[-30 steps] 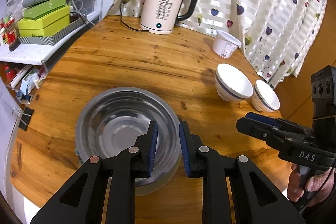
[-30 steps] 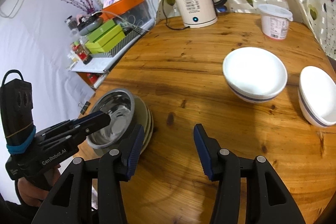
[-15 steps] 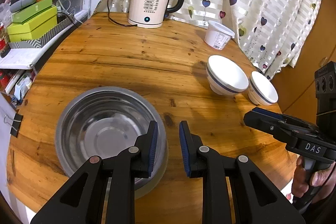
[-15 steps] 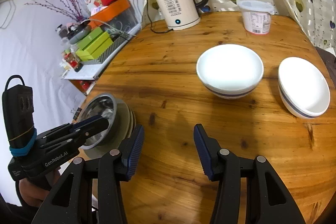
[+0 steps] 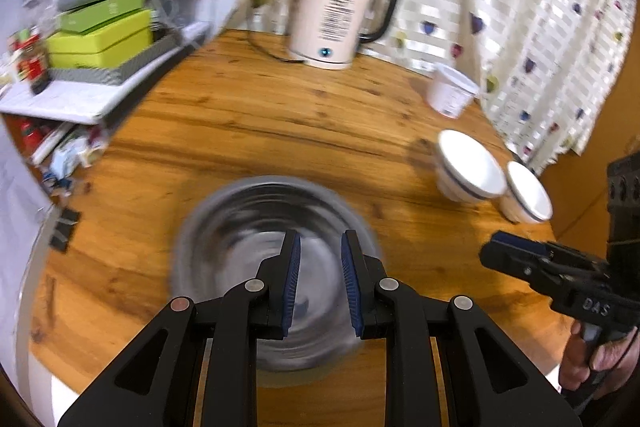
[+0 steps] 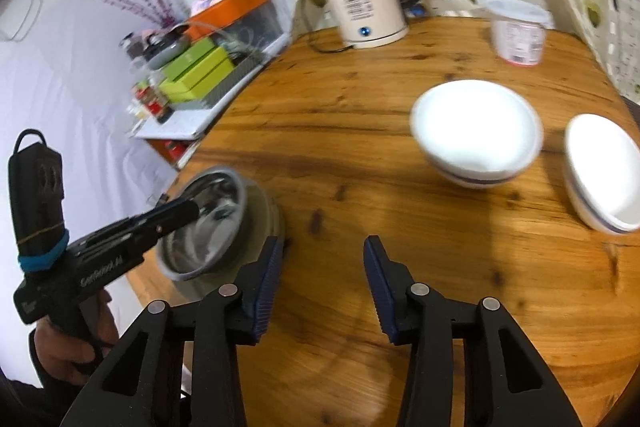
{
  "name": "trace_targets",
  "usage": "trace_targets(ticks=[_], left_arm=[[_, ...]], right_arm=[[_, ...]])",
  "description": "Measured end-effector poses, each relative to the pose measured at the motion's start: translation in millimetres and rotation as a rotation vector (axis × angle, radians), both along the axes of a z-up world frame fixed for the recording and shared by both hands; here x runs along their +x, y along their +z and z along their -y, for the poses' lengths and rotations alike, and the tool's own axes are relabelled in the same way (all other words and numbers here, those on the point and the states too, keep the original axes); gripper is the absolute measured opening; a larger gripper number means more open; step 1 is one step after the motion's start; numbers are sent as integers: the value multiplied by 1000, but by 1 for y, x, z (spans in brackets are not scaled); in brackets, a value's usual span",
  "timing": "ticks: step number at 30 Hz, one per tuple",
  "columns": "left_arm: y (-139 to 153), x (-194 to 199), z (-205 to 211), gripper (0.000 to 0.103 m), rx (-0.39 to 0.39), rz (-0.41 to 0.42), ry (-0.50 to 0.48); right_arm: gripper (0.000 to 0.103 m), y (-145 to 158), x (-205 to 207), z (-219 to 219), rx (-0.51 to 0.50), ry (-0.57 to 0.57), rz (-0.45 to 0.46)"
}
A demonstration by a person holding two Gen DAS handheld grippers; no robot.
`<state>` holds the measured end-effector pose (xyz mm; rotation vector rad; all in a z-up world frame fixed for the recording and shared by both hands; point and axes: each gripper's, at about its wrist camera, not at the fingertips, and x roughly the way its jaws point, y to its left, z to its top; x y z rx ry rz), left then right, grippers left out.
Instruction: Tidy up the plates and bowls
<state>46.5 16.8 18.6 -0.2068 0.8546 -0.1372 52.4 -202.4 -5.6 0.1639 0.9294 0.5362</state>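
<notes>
A steel bowl [image 5: 240, 227] sits on a grey-green plate [image 6: 266, 215] near the table's front left edge. My left gripper [image 5: 319, 241] hangs over the bowl's inside, blurred by motion. Its jaws show a narrow gap with nothing between them, and its tip [image 6: 192, 211] shows above the bowl. Two white bowls with a blue band [image 6: 476, 131] [image 6: 600, 167] stand apart at the right, also seen as bowls [image 5: 468, 163] [image 5: 528, 195]. My right gripper [image 6: 323, 243] is above bare table between the steel bowl and the white bowls. Its jaws are closing, empty, and it shows at the right [image 5: 496, 247].
A cream electric kettle [image 6: 364, 3] and a white tub [image 6: 518, 31] stand at the table's [image 6: 360, 99] back. A side shelf with green boxes [image 5: 100, 35] lies left of the table. A heart-print curtain [image 5: 540, 7] hangs behind. A hand [image 6: 68, 351] holds the left gripper.
My left gripper has shifted so its fingers stand over the steel bowl's inside instead of by its right rim. The right jaws have narrowed a little. Both views are now blurred.
</notes>
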Motion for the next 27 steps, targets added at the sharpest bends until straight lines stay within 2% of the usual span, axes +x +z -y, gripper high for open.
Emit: trace_targets(ticks=[4,8,19,23,27], left_arm=[[-4,-6,-25,22,14,-4,74],[-11,-7,-43,30,16,-20,123],[-16,-8,-57,30,-1,-33,143],[-24,-3,-57,31,-35,-61,126],[-23,-3,-54,30,-36,-58,122]], right_arm=[[42,-4,4,-27,8,65,-14],[39,-9,12,-49,15,111,-25],[31,-21,28,-84,36,165,-73],[16,-25,31,-86,36,166,-91],[13,-26,33,-85,31,153,-87]])
